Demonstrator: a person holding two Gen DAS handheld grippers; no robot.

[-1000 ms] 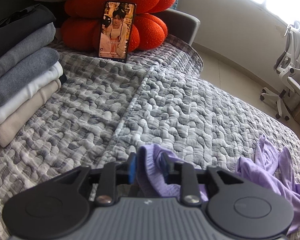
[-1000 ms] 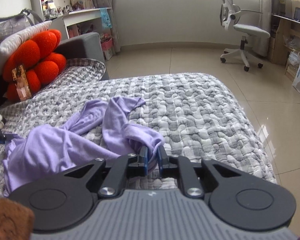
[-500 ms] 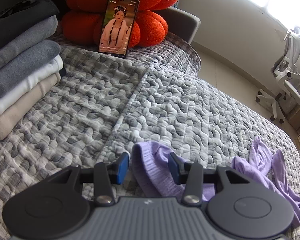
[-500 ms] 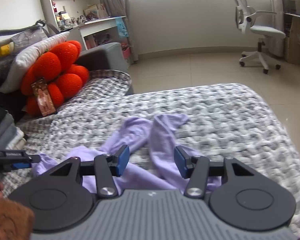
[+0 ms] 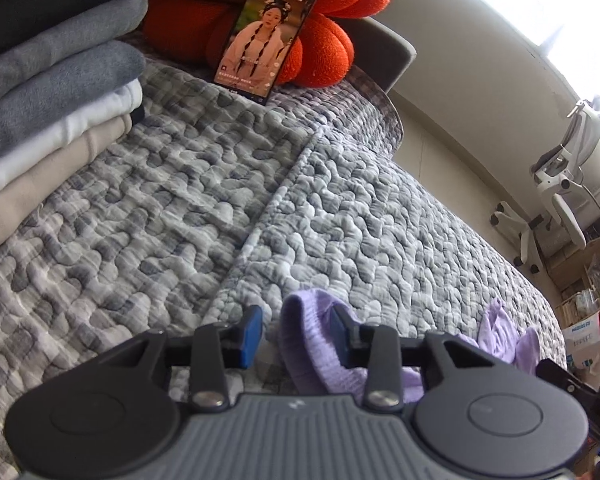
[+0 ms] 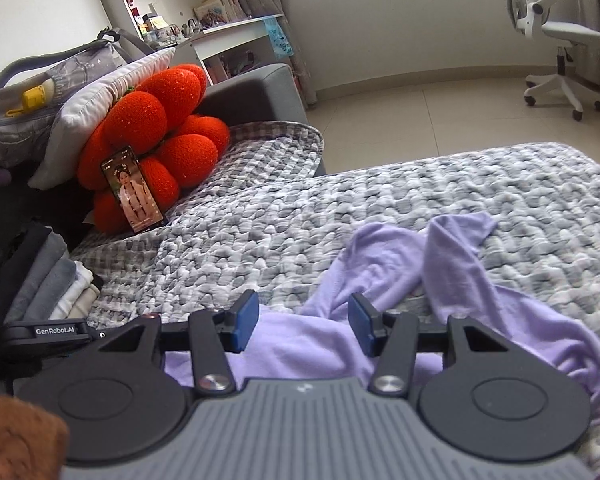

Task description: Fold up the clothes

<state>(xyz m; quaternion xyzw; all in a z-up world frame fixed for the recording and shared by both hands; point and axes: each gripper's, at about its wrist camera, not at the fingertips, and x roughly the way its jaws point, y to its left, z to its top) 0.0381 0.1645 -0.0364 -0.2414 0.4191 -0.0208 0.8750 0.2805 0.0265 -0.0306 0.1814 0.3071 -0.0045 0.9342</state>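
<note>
I have two grippers, one in each hand, and both hang low over the bed. My left gripper (image 5: 296, 334) has its jaws wide apart. A thick ribbed edge of the purple top (image 5: 314, 344) sits in the gap and leans on the right finger, but nothing is pinching it. My right gripper (image 6: 302, 326) is wide apart too, and it holds nothing; the purple top (image 6: 380, 280) lies loose under it. The top is not folded. It is bunched up near me, and its two sleeves stretch away across the grey quilt (image 6: 420, 192), one partly over the other. I think my jaws stand wide so they can go around a bit of cloth. My guess is that the top needs to lie flat and smooth so it can be folded well, and each side needs its own grip. Off to my left is a pile of folded clothes (image 5: 48, 112), neat and stacked, so a folded top may go there. A phone (image 5: 266, 36) leans against an orange cushion (image 5: 324, 48) at the far end, standing up so its screen can be seen. Soft cloth slips and sags, so a small pinch may not hold it.
</note>
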